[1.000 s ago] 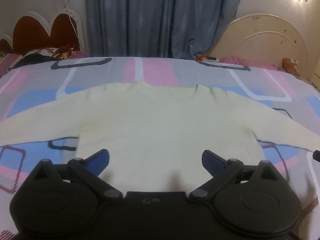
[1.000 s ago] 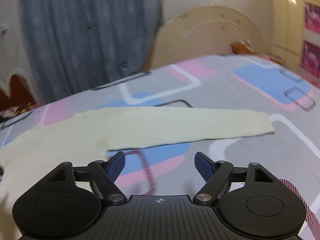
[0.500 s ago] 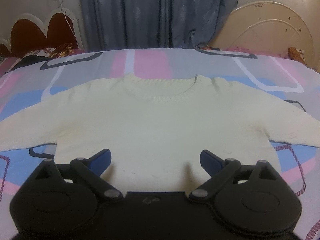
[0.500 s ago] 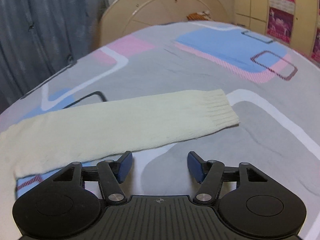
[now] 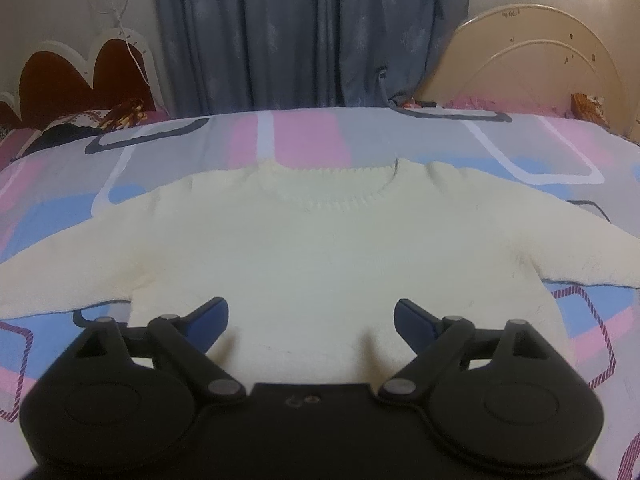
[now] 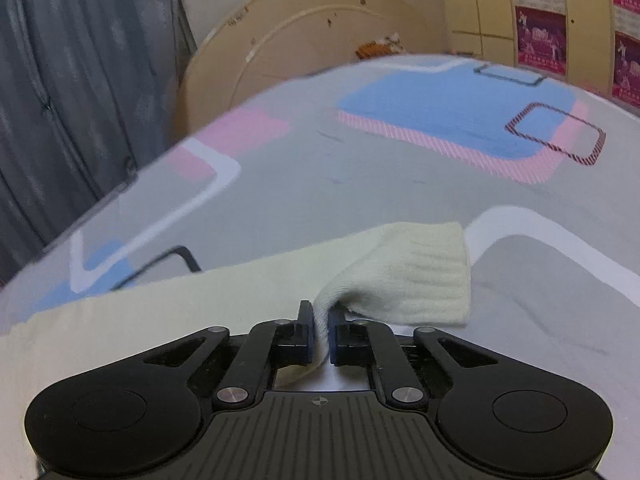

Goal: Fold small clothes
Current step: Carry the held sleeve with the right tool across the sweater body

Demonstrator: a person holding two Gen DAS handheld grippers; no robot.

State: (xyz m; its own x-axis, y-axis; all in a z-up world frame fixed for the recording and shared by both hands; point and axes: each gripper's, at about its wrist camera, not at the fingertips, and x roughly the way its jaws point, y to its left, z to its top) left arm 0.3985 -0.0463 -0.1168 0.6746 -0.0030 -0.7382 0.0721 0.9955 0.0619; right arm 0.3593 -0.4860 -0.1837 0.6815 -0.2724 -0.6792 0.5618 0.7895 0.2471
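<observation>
A cream knitted sweater (image 5: 320,256) lies flat on the patterned bed sheet (image 5: 304,140), collar away from me and both sleeves spread out. My left gripper (image 5: 310,312) hovers above the lower part of its body. Its jaws are closing slowly but still stand wide, with only the flat knit below them and nothing pinched. In the right wrist view, my right gripper (image 6: 320,320) is shut on the sweater's right sleeve (image 6: 420,276) just behind the ribbed cuff. The cloth there bunches up between the pads. The cuff end hangs to the right of the fingers.
Blue curtains (image 5: 312,32) hang behind the bed. A cream headboard (image 5: 540,64) stands at the back right and a dark red one (image 5: 80,80) at the back left. A cupboard with pink posters (image 6: 560,20) is beyond the bed's far side.
My right gripper travelled along the sleeve to the cuff, dropped onto it and shut, lifting a fold of knit. My left gripper edged slightly forward over the sweater's body, its jaws a little narrower.
</observation>
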